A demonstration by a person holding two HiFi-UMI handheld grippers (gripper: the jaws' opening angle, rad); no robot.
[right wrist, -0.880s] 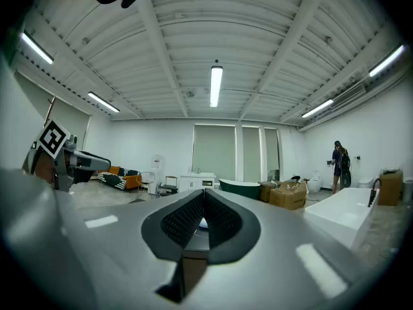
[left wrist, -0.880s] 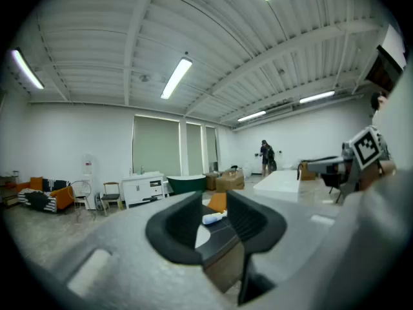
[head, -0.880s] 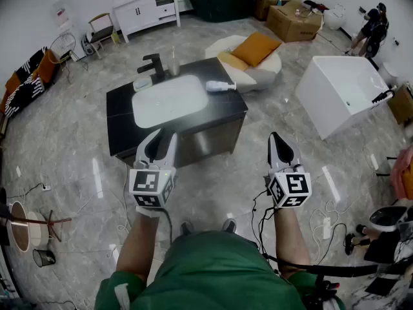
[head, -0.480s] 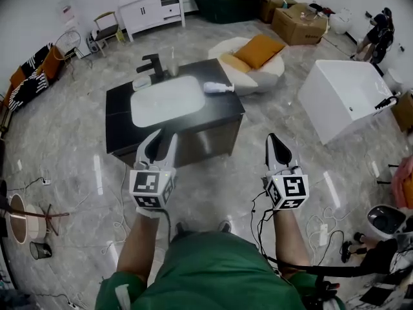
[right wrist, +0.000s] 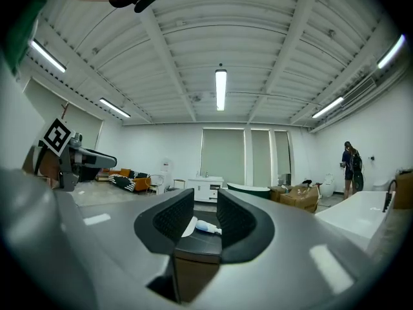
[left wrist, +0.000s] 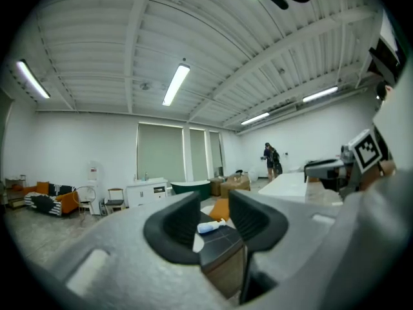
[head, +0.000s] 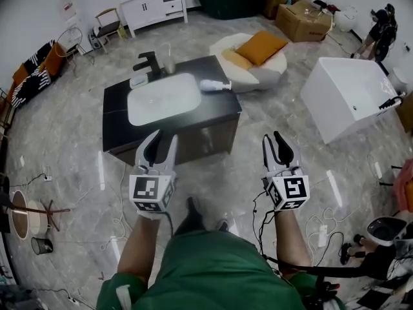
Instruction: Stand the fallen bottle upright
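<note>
Left arm: bare forearm reaching straight ahead from the green-clad torso, hand wrapped behind the marker cube, which faces up.
Left gripper (head: 162,141): level and aimed at the table's near side; jaws a moderate way apart with nothing between them.
Right arm: stretched forward parallel to the left, forearm bare, a black cable trailing under the wrist.
Right gripper (head: 275,141): beside the left one at about the same reach, over the marble floor and just off the table's right front corner; jaws parted by a fairly narrow gap, gripping nothing.
Bottle (head: 215,85): white, lying on its side near the table's right edge, just right of the sink basin (head: 161,99), neck pointing right. Both gripper views show it far off through the jaw gap, well apart from the jaws.
Table (head: 116,120): black-topped block standing alone in the room, well ahead of both grippers.
Also on the table: a black faucet (head: 147,62) and a pale cup (head: 169,64) behind the basin.
Nearby: a white bathtub (head: 345,92) to the right.
</note>
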